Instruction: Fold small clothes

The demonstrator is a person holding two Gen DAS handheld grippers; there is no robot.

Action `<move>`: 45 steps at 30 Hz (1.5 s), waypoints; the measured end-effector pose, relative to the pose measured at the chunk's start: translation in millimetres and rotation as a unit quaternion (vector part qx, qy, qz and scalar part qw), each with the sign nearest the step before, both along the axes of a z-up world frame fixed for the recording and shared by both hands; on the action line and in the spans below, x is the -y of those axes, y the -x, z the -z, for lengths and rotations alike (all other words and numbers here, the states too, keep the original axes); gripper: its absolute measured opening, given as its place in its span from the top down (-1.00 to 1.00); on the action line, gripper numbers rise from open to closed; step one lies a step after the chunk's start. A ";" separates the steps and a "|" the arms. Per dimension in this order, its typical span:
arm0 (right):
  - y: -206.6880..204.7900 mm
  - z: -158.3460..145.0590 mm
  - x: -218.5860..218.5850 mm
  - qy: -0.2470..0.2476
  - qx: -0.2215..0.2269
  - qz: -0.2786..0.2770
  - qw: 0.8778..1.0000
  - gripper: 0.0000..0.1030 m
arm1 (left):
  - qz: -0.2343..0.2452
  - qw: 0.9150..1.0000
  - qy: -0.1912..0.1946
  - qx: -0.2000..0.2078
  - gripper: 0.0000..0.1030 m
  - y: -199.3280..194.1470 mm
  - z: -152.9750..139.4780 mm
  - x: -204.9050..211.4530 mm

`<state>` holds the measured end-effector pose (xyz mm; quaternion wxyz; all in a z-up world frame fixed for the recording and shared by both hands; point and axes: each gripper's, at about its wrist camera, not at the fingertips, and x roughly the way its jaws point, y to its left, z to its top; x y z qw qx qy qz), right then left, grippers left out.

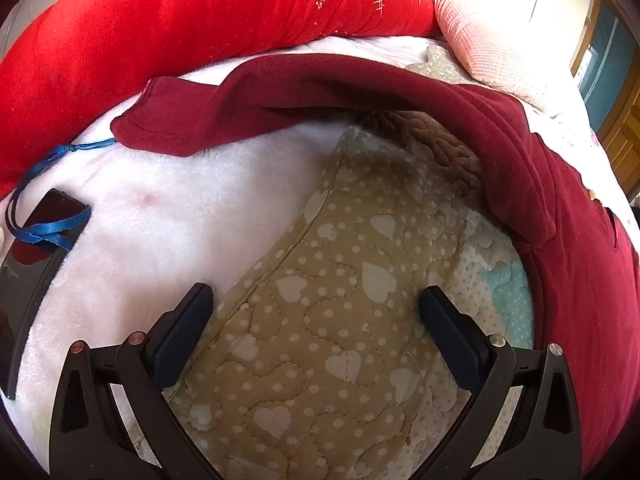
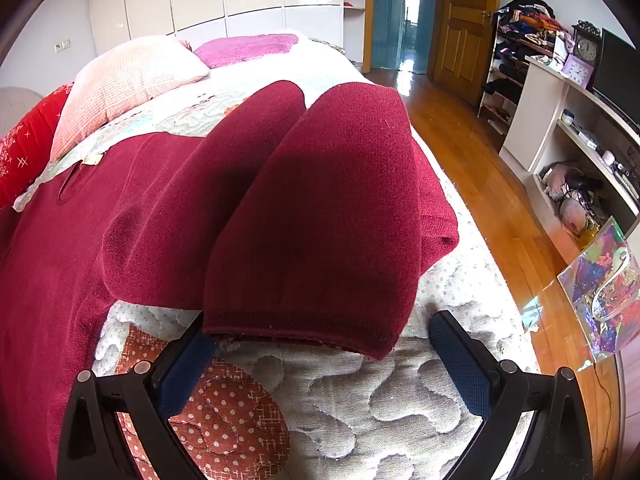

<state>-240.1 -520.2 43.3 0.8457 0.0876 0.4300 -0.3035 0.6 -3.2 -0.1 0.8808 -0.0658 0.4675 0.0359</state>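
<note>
Maroon knit garment [image 2: 312,200] lies spread on the quilted bed cover [image 2: 400,392], one hem edge just ahead of our right gripper [image 2: 324,356]. Both that and our left gripper [image 1: 316,308] stand with jaws wide apart, holding nothing. A phone [image 1: 56,208] rests on the white blanket [image 1: 180,208].

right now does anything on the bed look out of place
Yes: a dark phone with a blue lanyard lies on the white fleece blanket, beside the dark red knit sweater. Both tongs are open, holding nothing.
</note>
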 end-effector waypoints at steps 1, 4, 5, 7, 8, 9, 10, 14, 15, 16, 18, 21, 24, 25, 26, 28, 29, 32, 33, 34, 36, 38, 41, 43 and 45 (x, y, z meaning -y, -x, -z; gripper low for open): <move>-0.1 0.0 0.0 0.000 0.000 0.000 1.000 -1.00 | 0.000 1.000 0.001 0.000 -0.99 0.6 0.2 -1.5; -0.1 0.0 -0.1 0.000 0.000 0.000 1.000 -1.00 | 0.000 1.000 0.000 -0.004 -0.99 -0.2 0.0 -2.6; -0.1 -0.1 0.0 0.001 -0.001 0.000 1.000 -1.00 | 0.000 1.000 -0.001 -0.005 -0.99 -0.5 0.1 -2.3; 0.5 -0.5 0.5 0.001 -0.001 0.000 1.000 -1.00 | -0.002 1.000 -0.003 -0.009 -0.99 -1.2 0.0 -1.5; 0.8 -0.8 1.0 0.000 0.000 0.000 1.000 -1.00 | -0.003 1.000 -0.004 -0.010 -0.99 -0.9 -0.4 -0.8; 0.5 -0.8 0.5 0.001 -0.001 0.000 1.000 -1.00 | -0.003 1.000 -0.005 -0.010 -0.99 -0.5 -0.7 0.1; 0.3 -1.0 0.4 0.001 -0.002 0.000 1.000 -1.00 | -0.001 1.000 -0.008 -0.011 -0.99 0.5 -1.4 1.5; -3.1 -0.9 -2.2 0.006 -0.006 0.000 1.000 -1.00 | 0.005 1.000 -0.018 -0.016 -0.99 5.3 -4.9 2.9; -4.1 1.2 -2.3 0.006 -0.006 0.000 1.000 -1.00 | 0.004 1.000 -0.021 -0.017 -0.99 7.2 -6.6 2.8; -4.6 0.9 -2.2 0.005 -0.006 0.000 1.000 -1.00 | 0.000 0.999 -0.029 -0.015 -0.99 11.4 -10.7 3.7; -5.7 -0.8 -2.0 0.001 -0.004 0.000 1.000 -1.00 | 0.002 0.999 -0.038 -0.003 -0.98 19.7 -19.5 6.7; 0.6 -13.1 -10.4 0.008 -0.002 0.006 1.000 -0.99 | 0.030 0.999 -0.036 0.018 -0.98 39.5 -38.0 16.2; 10.3 -30.2 -26.7 0.004 0.023 0.011 1.000 -0.99 | 0.045 0.998 -0.029 0.026 -0.98 51.9 -49.6 25.4; 14.6 -39.5 -34.3 -0.011 0.041 0.010 0.999 -0.99 | 0.051 0.998 -0.022 0.031 -0.98 55.6 -54.4 28.5; 16.8 -44.5 -39.3 -0.016 0.049 0.008 0.999 -0.99 | 0.057 0.998 -0.018 0.036 -0.98 60.5 -58.6 32.2; 21.9 -57.8 -53.3 -0.006 0.065 0.007 0.998 -0.99 | 0.072 0.996 -0.013 0.045 -0.98 66.5 -66.1 43.5; 23.1 -65.3 -61.7 0.004 0.069 0.005 0.998 -0.99 | 0.084 0.995 -0.013 0.049 -0.98 68.5 -69.9 51.4; 23.4 -82.6 -85.2 0.014 0.075 -0.017 0.997 -0.99 | 0.111 0.992 -0.022 0.063 -0.98 74.4 -82.3 75.4; 22.3 -86.2 -90.7 0.015 0.075 -0.022 0.997 -0.99 | 0.119 0.990 -0.023 0.071 -0.98 80.0 -86.2 81.1; 20.9 -88.8 -94.4 0.017 0.074 -0.025 0.997 -0.99 | 0.125 0.989 -0.025 0.076 -0.98 81.4 -91.2 87.1; 22.3 -95.3 -107.0 0.023 0.076 -0.035 0.996 -0.99 | 0.140 0.986 -0.026 0.082 -0.98 89.3 -96.6 95.6; 24.1 -98.4 -123.4 0.026 0.083 -0.044 0.995 -0.99 | 0.157 0.984 -0.026 0.086 -0.98 96.0 -101.1 105.0; 23.3 -100.8 -136.5 0.009 0.095 -0.059 0.994 -0.99 | 0.171 0.980 -0.031 0.092 -0.98 106.3 -103.4 118.3; 19.5 -100.5 -148.1 0.004 0.100 -0.071 0.992 -0.99 | 0.179 0.979 -0.034 0.090 -0.98 111.0 -102.0 124.8; 15.4 -99.9 -156.2 0.003 0.097 -0.078 0.992 -0.99 | 0.182 0.979 -0.034 0.087 -0.98 113.2 -99.6 127.9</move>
